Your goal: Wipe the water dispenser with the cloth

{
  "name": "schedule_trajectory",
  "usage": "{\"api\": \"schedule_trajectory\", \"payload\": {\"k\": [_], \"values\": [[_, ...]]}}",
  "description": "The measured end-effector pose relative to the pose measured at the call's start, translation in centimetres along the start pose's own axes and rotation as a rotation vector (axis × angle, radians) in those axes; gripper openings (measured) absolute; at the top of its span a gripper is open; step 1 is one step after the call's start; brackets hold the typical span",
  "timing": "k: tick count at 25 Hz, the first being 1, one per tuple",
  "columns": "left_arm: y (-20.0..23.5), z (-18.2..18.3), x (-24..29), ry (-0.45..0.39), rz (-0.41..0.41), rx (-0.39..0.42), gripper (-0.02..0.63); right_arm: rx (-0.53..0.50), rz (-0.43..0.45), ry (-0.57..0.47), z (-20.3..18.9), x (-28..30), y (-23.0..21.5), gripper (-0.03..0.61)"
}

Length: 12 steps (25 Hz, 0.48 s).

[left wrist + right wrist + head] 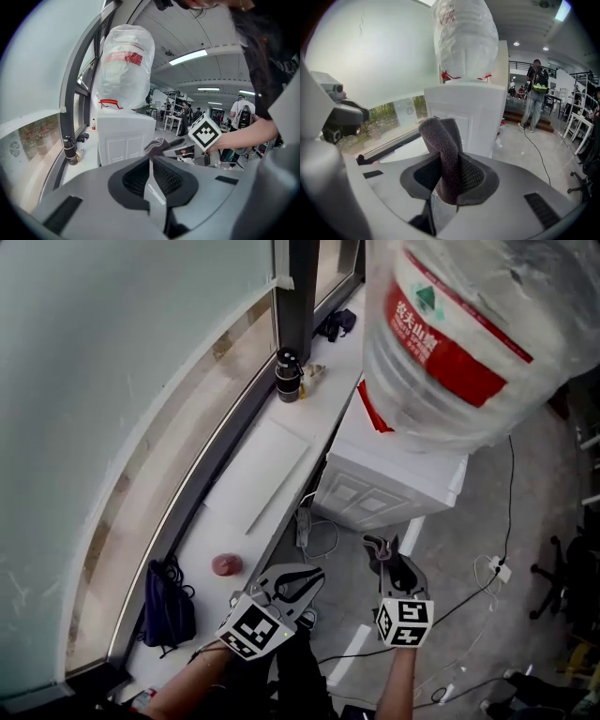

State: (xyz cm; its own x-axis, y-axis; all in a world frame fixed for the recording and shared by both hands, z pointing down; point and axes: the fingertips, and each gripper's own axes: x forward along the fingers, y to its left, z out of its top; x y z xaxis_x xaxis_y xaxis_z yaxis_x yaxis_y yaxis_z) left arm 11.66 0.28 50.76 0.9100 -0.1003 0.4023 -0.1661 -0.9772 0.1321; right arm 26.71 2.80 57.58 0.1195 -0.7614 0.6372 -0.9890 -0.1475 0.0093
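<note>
The white water dispenser [394, 486] stands by the windowsill with a large plastic-wrapped bottle [459, 334] on top. My right gripper [382, 549] is below and in front of it, over the floor, shut on a grey cloth [377, 544]. In the right gripper view the cloth [443, 140] sticks up folded between the jaws, with the dispenser [473, 112] a short way ahead and not touched. My left gripper [317, 572] is beside it at the left, shut and empty. The left gripper view shows its pads [161, 176] meeting, with the dispenser [124, 136] beyond.
A long white windowsill [272, 465] runs along the left, carrying a dark cylinder [288, 378], a reddish round object [227, 564] and a dark bag [169, 601]. Cables and a plug [497, 568] lie on the floor. A person [536, 89] stands far behind.
</note>
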Motion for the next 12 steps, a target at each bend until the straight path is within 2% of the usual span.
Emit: {"api": "schedule_trajectory", "payload": {"k": [8, 12], "values": [[-3.3, 4.6, -2.8, -0.019, 0.032, 0.009, 0.026, 0.113, 0.031, -0.059, 2.9, -9.5, 1.5, 0.1], [-4.7, 6.3, -5.7, -0.007, 0.07, 0.03, 0.026, 0.131, 0.053, -0.088, 3.8, -13.6, 2.3, 0.1]]}}
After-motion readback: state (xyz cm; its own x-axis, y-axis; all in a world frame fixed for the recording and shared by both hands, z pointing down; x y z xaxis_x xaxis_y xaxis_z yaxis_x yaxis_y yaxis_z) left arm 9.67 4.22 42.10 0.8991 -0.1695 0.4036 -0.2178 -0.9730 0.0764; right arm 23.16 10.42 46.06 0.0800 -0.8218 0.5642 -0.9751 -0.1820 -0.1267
